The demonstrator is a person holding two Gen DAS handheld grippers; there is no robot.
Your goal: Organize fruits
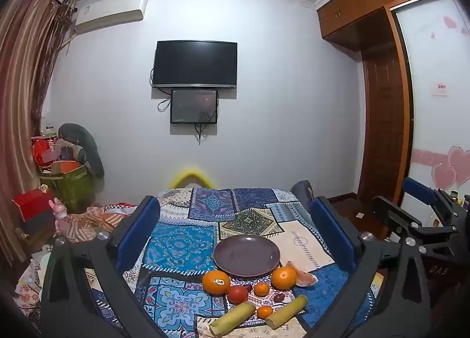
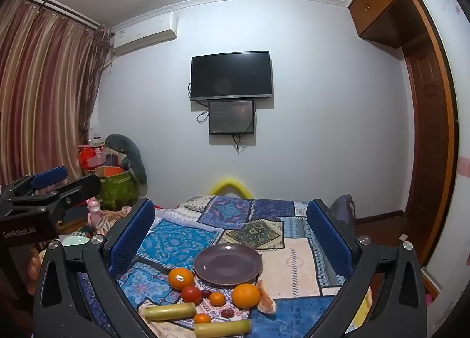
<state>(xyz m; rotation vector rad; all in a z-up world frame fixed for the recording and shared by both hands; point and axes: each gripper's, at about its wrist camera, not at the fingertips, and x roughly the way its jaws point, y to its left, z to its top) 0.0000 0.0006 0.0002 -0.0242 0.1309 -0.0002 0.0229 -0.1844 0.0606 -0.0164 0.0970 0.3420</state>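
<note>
Nothing is gathered yet, so the job appears to stand at its very start: the purple plate [image 1: 246, 255] lies bare on the patchwork cloth [image 1: 182, 244], and all the fruit sits loose on the cloth between the plate and the claws.

The left claw [image 1: 235, 229] is spread as wide as it goes, released, with nothing between its blue pads and nothing touched. The right claw [image 2: 232, 232] is the same: fully spread, empty, clear of every object. Both hover above the cloth, aimed almost level, with the fruit low and ahead of them.

From the left claw, the stickered orange [image 1: 216, 282] lies just ahead and left of centre, the red tomato-like fruit [image 1: 237, 294] beside it, and a second orange [image 1: 283, 277] to the right, against peeled segments [image 1: 305, 277]. Two small mandarins [image 1: 261, 289] and two pale green stalk pieces [image 1: 232, 319] lie nearest.

The next move likely calls for dipping one claw down over a single fruit, probably an orange, and closing gently, since round fruit may roll off soft cloth.
</note>
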